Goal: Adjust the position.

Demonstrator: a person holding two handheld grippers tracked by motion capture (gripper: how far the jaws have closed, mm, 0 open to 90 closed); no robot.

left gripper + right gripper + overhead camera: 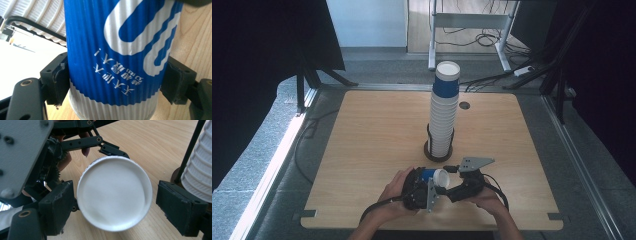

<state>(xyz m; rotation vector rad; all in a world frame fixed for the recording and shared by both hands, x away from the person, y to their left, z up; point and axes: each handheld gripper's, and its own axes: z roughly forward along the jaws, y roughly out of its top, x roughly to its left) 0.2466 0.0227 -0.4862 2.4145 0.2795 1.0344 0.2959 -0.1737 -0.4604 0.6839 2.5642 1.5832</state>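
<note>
Wooden table [372, 150]: blue cup [117, 57] clamped sideways in left tongs [421, 186], right tongs [115, 202] open around its base.

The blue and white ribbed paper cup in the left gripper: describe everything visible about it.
The blue and white ribbed paper cup has corrugated walls, a blue band with a white looping logo and small white characters, and a white band at one end. It lies sideways above the wooden table, clamped at both sides in the left gripper. Its round white end faces the right gripper, whose jaws stand apart.

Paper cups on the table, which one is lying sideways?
The blue cup clamped in the left tool near the table's front edge; the others stand upright, nested in the tall stack.
</note>
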